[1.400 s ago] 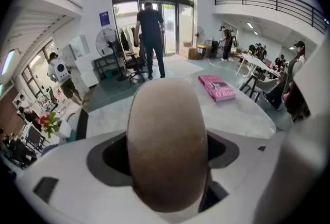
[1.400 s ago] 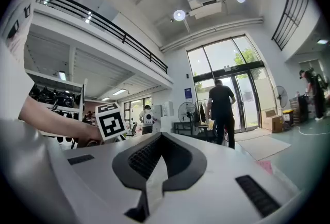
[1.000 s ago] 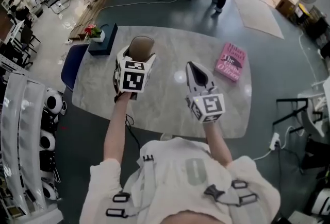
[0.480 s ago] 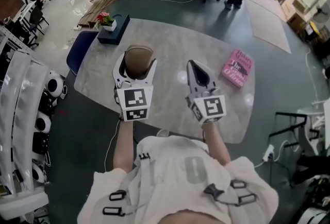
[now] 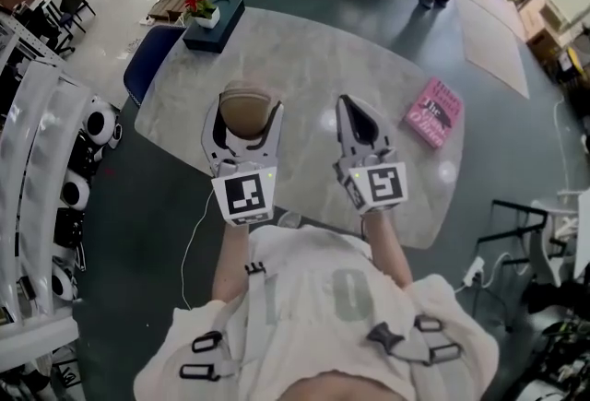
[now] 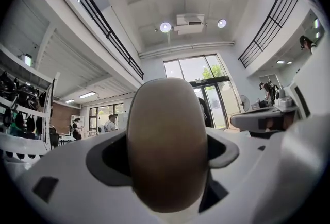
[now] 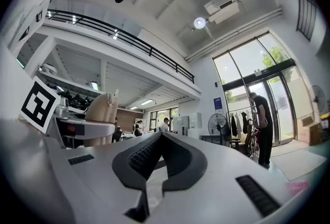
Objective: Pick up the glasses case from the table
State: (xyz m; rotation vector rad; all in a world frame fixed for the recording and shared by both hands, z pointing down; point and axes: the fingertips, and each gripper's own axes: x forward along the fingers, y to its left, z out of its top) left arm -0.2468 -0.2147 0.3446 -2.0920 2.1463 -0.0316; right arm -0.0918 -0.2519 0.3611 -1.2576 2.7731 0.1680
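The glasses case point(image 5: 247, 107) is a tan, rounded oval pouch, and my left gripper point(image 5: 246, 116) is shut on it, holding it above the near part of the grey marble table point(image 5: 304, 49). In the left gripper view the case point(image 6: 166, 145) fills the middle between the white jaws, pointing up at the ceiling. My right gripper point(image 5: 358, 116) is beside it on the right, shut with nothing in it; its black pads point(image 7: 147, 148) meet. In the right gripper view the case point(image 7: 103, 107) shows at the left, in the other gripper.
A pink book point(image 5: 435, 112) lies at the table's right edge. A dark box point(image 5: 217, 26) with red flowers point(image 5: 195, 5) stands at the far left corner, with a blue chair point(image 5: 152, 67) beside it. Shelves with white helmets line the left. People walk in the background.
The left gripper has drawn back toward the body with the case still in it, its marker cube now facing up. The right gripper has barely moved. The head has shifted, so the table sits farther up.
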